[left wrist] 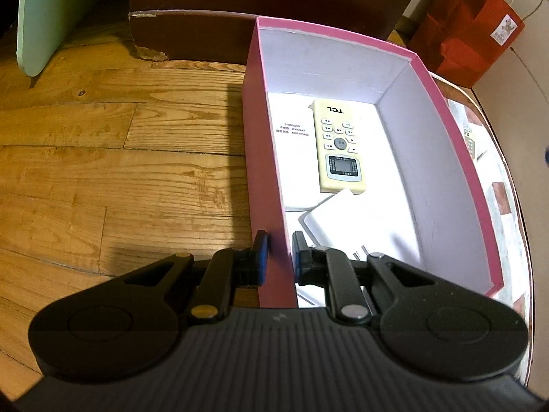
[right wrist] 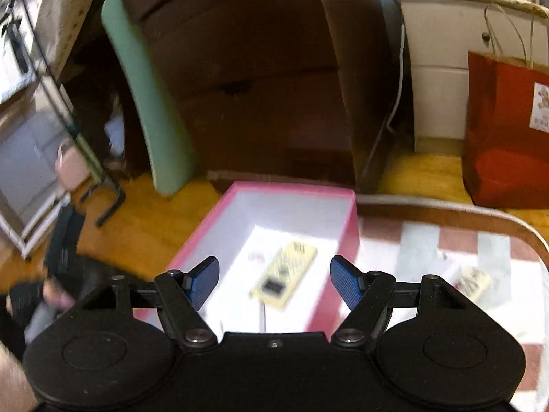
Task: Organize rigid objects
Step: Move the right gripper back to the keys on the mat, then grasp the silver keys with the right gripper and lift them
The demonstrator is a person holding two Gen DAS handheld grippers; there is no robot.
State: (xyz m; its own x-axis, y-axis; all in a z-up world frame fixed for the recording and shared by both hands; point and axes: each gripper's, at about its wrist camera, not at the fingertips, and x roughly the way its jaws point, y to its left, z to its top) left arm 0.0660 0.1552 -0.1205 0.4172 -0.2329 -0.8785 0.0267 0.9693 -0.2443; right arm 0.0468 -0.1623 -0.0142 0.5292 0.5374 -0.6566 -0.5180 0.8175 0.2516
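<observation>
Left wrist view: the left gripper [left wrist: 278, 257] has its fingers clenched on the left wall of the pink cardboard box with white lining [left wrist: 266, 178], likely steadying it at the bench edge over the wooden floor [left wrist: 103, 158]. The cream plastic remote [left wrist: 338, 146] lies flat inside, beside a white flat item [left wrist: 363, 219]. The right gripper [right wrist: 274, 283] hangs released above, holding nothing; a second small remote [right wrist: 475, 283] waits right on the checked bench [right wrist: 422, 240].
</observation>
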